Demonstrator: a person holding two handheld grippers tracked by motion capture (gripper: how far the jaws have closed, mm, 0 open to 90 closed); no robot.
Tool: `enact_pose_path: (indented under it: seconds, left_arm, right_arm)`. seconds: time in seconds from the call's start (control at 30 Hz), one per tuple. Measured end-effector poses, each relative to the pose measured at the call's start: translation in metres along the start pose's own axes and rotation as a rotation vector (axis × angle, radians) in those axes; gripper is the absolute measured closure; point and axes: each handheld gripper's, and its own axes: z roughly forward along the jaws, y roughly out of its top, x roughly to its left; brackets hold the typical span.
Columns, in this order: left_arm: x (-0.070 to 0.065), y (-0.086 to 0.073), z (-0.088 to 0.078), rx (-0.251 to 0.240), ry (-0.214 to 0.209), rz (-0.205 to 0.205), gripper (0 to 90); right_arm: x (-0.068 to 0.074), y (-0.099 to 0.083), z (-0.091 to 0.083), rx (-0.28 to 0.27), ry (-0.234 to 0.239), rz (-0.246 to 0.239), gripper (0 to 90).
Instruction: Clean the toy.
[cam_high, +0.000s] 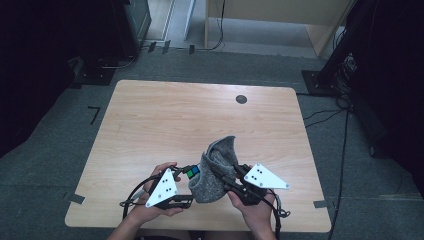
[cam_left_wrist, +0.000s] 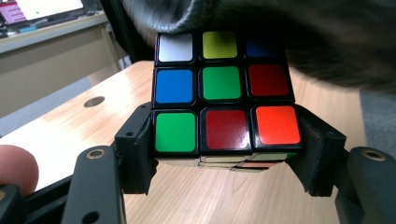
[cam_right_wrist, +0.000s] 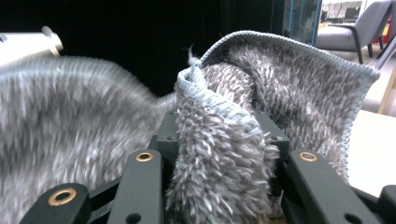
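A colour puzzle cube (cam_left_wrist: 223, 93) (cam_high: 191, 172) is clamped between the two black jaws of my left gripper (cam_left_wrist: 224, 154) (cam_high: 186, 175), held just above the wooden table (cam_high: 165, 120). A grey fuzzy knitted cloth (cam_high: 215, 170) (cam_right_wrist: 224, 140) hangs bunched up right beside the cube, and its edge drapes over the cube's far side (cam_left_wrist: 289, 37). My right gripper (cam_right_wrist: 219, 154) (cam_high: 227, 176) is shut on a thick fold of that cloth, lifting it off the table. Both grippers are near the table's front edge, with a hand behind each.
A small dark round hole (cam_high: 241, 99) marks the table's far right area. Beyond the table are grey carpet, black stands (cam_high: 340, 55) at the right and a light wooden cabinet (cam_high: 280, 15) at the back. Tape marks (cam_high: 76, 198) lie on the floor near the corners.
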Motion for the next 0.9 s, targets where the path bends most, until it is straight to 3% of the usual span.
enact_pose_path:
  seconds: [0.1,0.13,0.2,0.3,0.4,0.47,0.53,0.57,0.63,0.73,0.8,0.9]
  left_arm:
    - [0.005,0.002,-0.006,-0.029,0.000,-0.028,34.2]
    - [0.007,0.003,-0.007,-0.037,0.000,-0.039,34.2]
    - [0.010,0.003,-0.009,-0.051,0.001,-0.060,34.2]
    - [0.009,0.000,-0.006,-0.023,-0.001,-0.042,34.2]
    - [0.004,-0.001,-0.001,-0.005,-0.013,-0.025,34.2]
    - [0.002,0.002,-0.001,-0.020,-0.026,-0.033,34.2]
    - [0.003,0.004,-0.004,-0.025,-0.022,-0.035,34.2]
    - [0.005,0.004,-0.006,-0.032,-0.019,-0.040,34.2]
    - [0.010,0.004,-0.010,-0.041,-0.009,-0.056,34.2]
    - [0.017,0.005,-0.015,-0.077,-0.004,-0.101,34.2]
    - [0.020,0.005,-0.017,-0.099,-0.016,-0.132,34.2]
    - [0.020,0.004,-0.015,-0.088,-0.018,-0.131,34.2]
  right_arm:
    - [-0.009,-0.009,0.003,0.020,-0.017,0.059,62.5]
    - [-0.013,-0.012,0.004,0.050,-0.054,0.046,62.6]
    - [-0.017,-0.015,0.004,0.080,-0.078,0.049,62.5]
    - [-0.017,-0.010,0.001,0.038,-0.063,0.073,62.3]
    - [-0.006,0.000,-0.004,-0.037,-0.003,0.060,61.5]
    - [0.000,0.002,-0.003,-0.038,-0.004,0.028,61.5]
    - [0.000,-0.002,-0.001,-0.036,-0.004,0.042,61.6]
    - [-0.003,-0.005,0.000,-0.026,-0.015,0.059,61.7]
    - [-0.008,-0.010,0.004,0.040,-0.082,0.040,62.0]
    - [-0.014,-0.014,0.005,0.073,-0.104,0.058,62.0]
    - [-0.013,-0.012,0.003,0.053,-0.102,0.066,62.0]
    - [-0.007,-0.005,-0.001,-0.015,-0.051,0.083,61.9]
